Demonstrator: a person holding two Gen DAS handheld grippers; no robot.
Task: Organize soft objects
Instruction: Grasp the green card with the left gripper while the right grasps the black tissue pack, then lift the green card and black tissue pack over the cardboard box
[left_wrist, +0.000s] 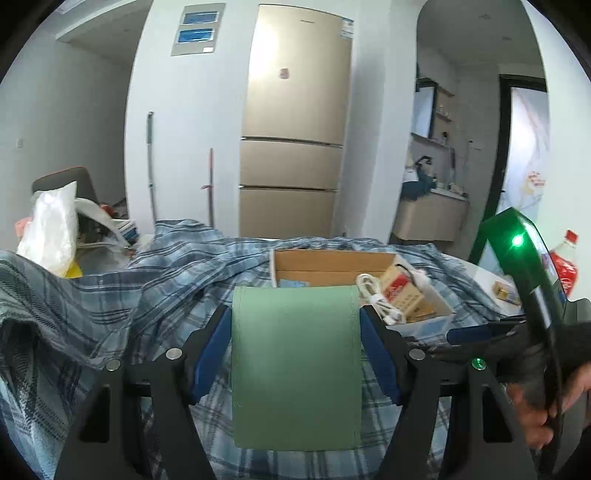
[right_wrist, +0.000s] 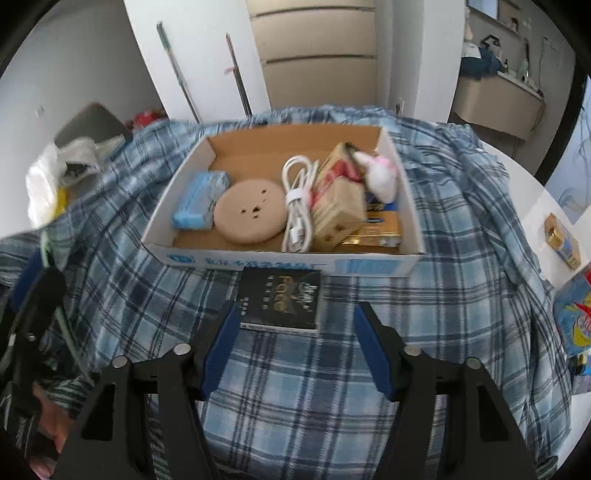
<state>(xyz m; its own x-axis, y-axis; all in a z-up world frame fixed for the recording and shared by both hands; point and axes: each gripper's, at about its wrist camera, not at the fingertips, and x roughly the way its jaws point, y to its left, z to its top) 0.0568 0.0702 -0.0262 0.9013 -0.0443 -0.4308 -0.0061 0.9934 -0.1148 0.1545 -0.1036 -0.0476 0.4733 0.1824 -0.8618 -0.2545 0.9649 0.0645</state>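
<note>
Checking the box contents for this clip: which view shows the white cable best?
The right wrist view: the coiled white cable lies fully visible in the cardboard box. The left wrist view shows only part of it behind the green pouch.

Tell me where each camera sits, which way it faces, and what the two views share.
Left wrist: on the left tool, facing nearly level over the plaid cloth toward the fridge; its fingers hold a green pad; a hand shows at right.
Right wrist: on the right tool, tilted down at the box and a black packet; its fingers stand apart.
Shared: box, cloth, fridge, white cable.
</note>
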